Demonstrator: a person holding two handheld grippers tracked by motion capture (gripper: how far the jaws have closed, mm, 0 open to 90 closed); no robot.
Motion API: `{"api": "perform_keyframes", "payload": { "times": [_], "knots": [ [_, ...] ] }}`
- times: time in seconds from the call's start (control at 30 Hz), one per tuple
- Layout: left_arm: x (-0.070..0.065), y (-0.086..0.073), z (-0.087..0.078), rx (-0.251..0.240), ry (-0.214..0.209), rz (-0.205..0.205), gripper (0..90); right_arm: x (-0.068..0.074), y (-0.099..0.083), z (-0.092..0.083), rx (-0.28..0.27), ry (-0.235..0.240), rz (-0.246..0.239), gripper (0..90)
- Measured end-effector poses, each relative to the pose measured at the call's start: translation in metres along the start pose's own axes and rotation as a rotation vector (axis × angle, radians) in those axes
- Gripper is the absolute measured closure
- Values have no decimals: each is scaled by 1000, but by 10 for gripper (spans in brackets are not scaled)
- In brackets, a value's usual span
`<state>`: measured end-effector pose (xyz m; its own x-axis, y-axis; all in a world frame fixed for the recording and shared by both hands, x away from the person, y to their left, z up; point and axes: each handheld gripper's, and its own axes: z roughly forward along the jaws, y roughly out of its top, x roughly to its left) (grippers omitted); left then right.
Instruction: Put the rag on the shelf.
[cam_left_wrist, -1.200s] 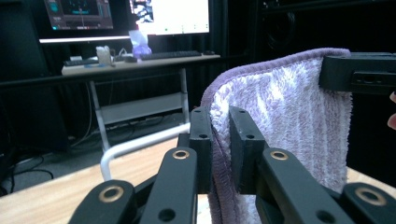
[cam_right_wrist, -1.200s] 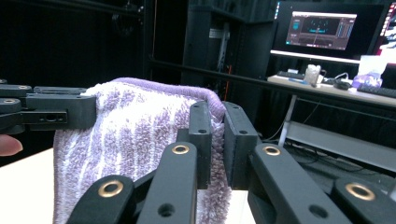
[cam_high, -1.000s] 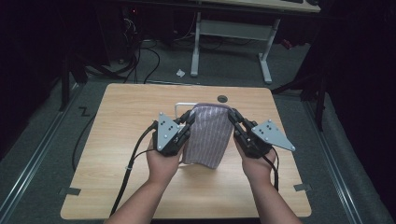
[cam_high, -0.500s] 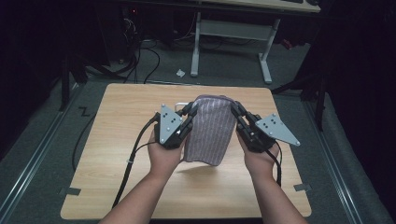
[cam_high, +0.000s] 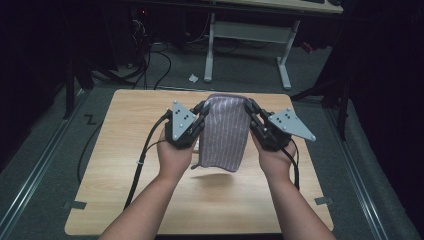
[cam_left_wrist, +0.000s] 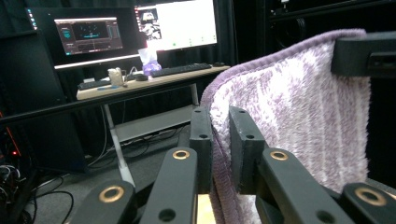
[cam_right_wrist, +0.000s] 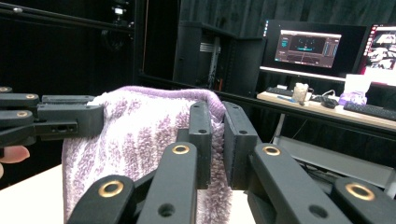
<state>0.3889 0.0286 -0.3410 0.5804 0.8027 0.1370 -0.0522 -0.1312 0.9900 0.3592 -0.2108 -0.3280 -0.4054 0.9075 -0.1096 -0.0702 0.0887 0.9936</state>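
Purple striped towel (cam_high: 225, 131): held aloft above table (cam_high: 125, 200), hanging between both grippers. Left gripper (cam_high: 202, 111) fingers (cam_left_wrist: 201, 140) pinch its top left corner; right gripper (cam_high: 249, 108) fingers (cam_right_wrist: 201, 135) pinch top right corner.

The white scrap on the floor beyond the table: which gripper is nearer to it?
Left. The white scrap lies almost straight beyond the left gripper; the right gripper is farther off, on the other side of the towel.
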Motion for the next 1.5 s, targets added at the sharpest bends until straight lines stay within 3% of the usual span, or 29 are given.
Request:
{"api": "perform_keyframes", "payload": {
  "times": [0.27, 0.33, 0.63, 0.8, 0.97, 1.3, 1.43, 1.5],
  "knots": [
    [28, 8, 24, 42, 12, -19, 809, -5, 13, 39, 4, -2, 4, 836],
    [34, 9, 29, 53, 27, -9, 809, -6, 13, 49, 6, -4, 6, 837],
    [57, 4, 54, 73, 48, -50, 810, -14, 8, 84, 46, -6, 35, 836],
    [66, 7, 65, 83, 67, -52, 809, -19, 6, 100, 68, -20, 3, 836],
    [76, 4, 76, 89, 51, -97, 806, -28, 3, 117, 97, -29, -18, 836],
    [90, -7, 103, 182, 64, -132, 804, -37, -9, 147, 176, -45, -42, 836],
    [95, -15, 109, 232, 54, -176, 800, -36, -12, 158, 217, -48, -71, 836],
    [96, -19, 111, 260, 52, -187, 794, -38, -14, 165, 252, -45, -59, 835]
  ]
}}
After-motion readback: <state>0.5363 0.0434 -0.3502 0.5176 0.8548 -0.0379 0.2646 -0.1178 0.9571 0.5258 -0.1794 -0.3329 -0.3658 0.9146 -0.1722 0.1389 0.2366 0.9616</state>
